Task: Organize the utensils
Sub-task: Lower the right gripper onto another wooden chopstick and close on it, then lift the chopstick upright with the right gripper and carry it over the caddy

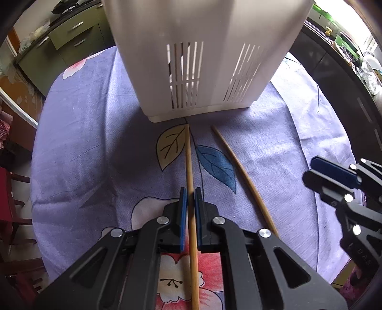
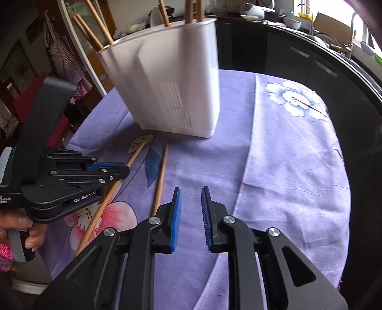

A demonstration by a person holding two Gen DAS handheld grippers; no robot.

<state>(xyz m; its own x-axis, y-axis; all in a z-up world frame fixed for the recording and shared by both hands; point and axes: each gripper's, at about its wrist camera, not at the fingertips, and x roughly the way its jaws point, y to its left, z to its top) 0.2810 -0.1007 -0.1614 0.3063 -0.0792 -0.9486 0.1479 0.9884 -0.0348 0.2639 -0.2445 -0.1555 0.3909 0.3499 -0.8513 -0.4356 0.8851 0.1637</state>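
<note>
The left tongs [image 1: 190, 199] are clamped on one thin chopstick [image 1: 189, 167] lying on the bench [image 1: 95, 143] near the white holder [image 1: 203, 59], so it may slip or swing, while the right tongs [image 2: 191, 202] stand apart, empty.

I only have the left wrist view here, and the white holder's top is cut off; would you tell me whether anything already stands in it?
Observer: Yes. In the right wrist view several wooden utensils rise above the rim of the white holder.
Operator: Thank you. Is the right gripper holding anything?
Observer: No. The right gripper is open, with only the purple cloth showing between its pads.
Operator: And is it over the second chopstick?
Observer: Not quite. The second chopstick lies just to the left of its left finger, while the left gripper is shut on the first chopstick.
</note>
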